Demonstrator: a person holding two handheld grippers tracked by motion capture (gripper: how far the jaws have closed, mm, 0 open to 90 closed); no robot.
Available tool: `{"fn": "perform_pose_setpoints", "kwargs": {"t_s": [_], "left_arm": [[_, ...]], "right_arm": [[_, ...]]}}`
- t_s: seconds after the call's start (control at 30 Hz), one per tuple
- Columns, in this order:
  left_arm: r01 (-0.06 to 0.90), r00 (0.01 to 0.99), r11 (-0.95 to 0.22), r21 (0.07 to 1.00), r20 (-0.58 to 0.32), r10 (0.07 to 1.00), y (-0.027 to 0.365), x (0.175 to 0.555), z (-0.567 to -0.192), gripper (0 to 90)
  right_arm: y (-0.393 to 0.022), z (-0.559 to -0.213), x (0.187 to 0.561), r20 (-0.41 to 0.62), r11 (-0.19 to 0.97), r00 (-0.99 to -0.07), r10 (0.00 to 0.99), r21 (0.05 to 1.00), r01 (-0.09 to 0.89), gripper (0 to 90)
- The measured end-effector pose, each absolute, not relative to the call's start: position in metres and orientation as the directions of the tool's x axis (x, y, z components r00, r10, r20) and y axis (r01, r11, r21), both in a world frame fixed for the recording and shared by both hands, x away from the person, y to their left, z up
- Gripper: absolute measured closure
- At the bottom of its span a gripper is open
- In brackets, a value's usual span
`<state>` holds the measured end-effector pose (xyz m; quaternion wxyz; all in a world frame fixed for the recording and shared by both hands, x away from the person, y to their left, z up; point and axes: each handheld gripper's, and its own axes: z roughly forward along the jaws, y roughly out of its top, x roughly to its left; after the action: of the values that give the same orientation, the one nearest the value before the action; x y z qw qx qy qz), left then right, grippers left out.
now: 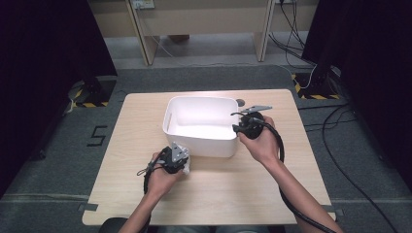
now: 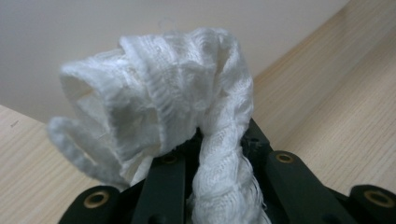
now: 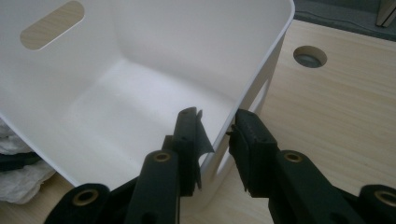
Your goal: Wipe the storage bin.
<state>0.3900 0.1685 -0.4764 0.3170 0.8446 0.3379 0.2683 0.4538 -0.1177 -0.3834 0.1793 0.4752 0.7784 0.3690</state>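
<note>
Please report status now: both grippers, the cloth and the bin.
Left gripper shut on white cloth, beside bin. Right gripper clamps bin wall. Bin empty, nothing in the way.

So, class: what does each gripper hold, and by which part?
The left gripper is shut on a bunched white cloth, near its middle. The right gripper clamps the white bin by its side wall at the rim.

A light wooden table [image 1: 209,194] (with a round cable hole [image 3: 309,56] near its far edge) stands on grey carpet [image 1: 204,77], black cables [image 1: 340,160] trailing right.
</note>
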Motion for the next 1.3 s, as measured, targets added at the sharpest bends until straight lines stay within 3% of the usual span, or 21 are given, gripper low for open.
{"fn": "perform_pose_setpoints", "kwargs": {"t_s": [1.3], "left_arm": [[0.327, 0.606, -0.548, 0.770, 0.275, 0.747, 0.163, 0.382, -0.434, 75.0]], "right_arm": [[-0.116, -0.384, 0.454, 0.068, 0.278, -0.486, 0.871, 0.748, 0.603, 71.3]]}}
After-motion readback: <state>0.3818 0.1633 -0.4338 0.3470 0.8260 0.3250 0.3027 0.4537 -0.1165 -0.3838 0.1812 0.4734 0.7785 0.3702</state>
